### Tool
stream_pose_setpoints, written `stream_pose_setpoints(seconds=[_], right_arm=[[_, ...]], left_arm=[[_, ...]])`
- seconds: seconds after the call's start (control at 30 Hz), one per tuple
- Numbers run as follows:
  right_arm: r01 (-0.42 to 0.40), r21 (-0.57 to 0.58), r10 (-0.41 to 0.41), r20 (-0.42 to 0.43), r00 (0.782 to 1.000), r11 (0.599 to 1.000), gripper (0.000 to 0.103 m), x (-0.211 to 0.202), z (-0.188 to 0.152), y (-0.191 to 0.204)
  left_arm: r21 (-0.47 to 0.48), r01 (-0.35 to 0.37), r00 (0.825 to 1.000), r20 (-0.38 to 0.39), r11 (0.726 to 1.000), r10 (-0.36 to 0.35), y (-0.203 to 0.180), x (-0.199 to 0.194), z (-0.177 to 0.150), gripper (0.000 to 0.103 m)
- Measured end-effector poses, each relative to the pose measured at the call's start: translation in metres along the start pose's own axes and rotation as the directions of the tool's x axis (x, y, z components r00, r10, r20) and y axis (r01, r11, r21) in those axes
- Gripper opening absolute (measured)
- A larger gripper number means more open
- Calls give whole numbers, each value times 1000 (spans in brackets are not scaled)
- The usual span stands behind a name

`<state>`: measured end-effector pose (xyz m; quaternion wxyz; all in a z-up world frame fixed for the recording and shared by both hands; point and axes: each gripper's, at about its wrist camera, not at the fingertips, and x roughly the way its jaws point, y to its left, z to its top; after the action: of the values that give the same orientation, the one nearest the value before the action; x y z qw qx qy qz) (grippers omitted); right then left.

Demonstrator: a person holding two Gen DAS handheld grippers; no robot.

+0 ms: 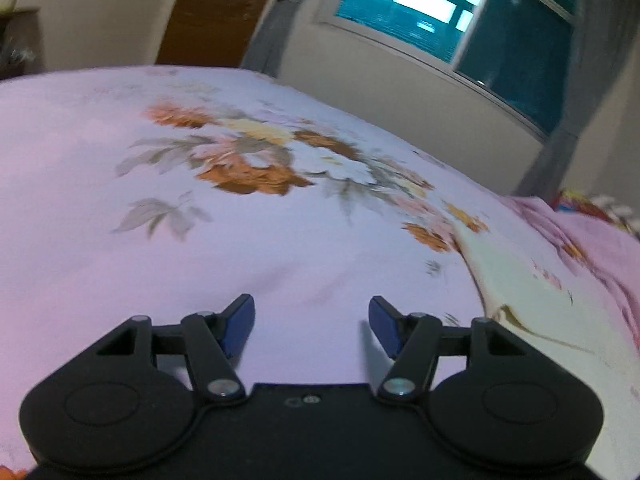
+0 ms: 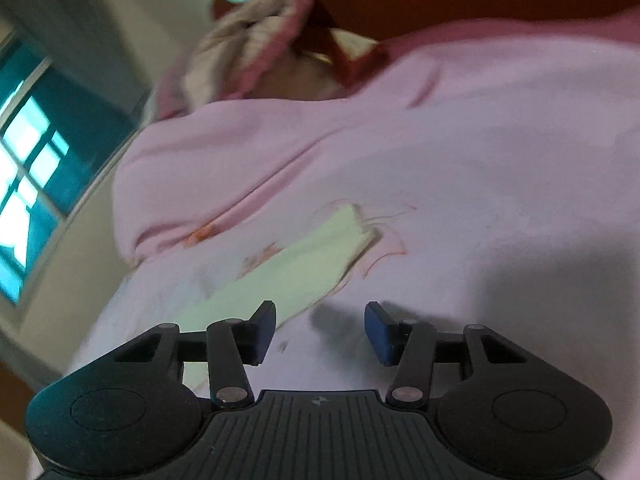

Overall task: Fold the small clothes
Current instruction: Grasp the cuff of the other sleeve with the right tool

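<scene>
Here both tools (image 1: pixel 311 322) (image 2: pixel 320 330) gape empty over the floral bedsheet (image 1: pixel 200 240) — pale cloth (image 2: pixel 288 272) beside, window (image 1: pixel 460 12) beyond.

Pink bedsheet (image 1: pixel 280 248) — orange flowers; pale yellow cloth (image 2: pixel 304 264).

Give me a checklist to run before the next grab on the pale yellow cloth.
1. Left gripper empty, jaws apart: ok.
2. Right gripper empty, jaws apart: ok.
3. Pale yellow cloth lying on the bedsheet: ok.
4. Cloth between the right jaws: not ok, it lies ahead and to the left of them in the right wrist view.
5. Cloth flat and unfolded: cannot tell, pictures blurred.
</scene>
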<state>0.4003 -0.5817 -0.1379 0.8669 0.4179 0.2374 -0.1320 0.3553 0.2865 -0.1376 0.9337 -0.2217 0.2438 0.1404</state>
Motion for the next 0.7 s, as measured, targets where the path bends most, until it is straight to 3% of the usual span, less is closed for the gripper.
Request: stream_pose_setpoints(seconds=[0.2, 0.5, 0.53, 0.57, 0.6, 0.7], right_arm=[[-2, 18, 2, 6, 1000, 1000, 54, 19, 17, -8], [-13, -14, 13, -4, 1000, 1000, 54, 52, 26, -2], [3, -54, -3, -9, 1000, 999, 50, 56, 26, 5], [16, -88, -18, -13, 1000, 996, 39, 59, 27, 11], [23, -118, -27, -29, 999, 993, 6, 62, 27, 17], [66, -213, -71, -17, 997, 975, 4, 59, 24, 41]], left_arm=[[74, -89, 996, 3, 993, 89, 3, 10, 15, 63], [121, -141, 989, -36, 983, 147, 15, 18, 27, 63], [121, -149, 987, -41, 981, 155, 20, 16, 29, 63], [124, -167, 984, -45, 978, 173, 24, 14, 30, 63], [134, -193, 979, -43, 972, 200, 30, 10, 33, 63], [153, -295, 954, -11, 943, 300, 48, -8, 40, 63]])
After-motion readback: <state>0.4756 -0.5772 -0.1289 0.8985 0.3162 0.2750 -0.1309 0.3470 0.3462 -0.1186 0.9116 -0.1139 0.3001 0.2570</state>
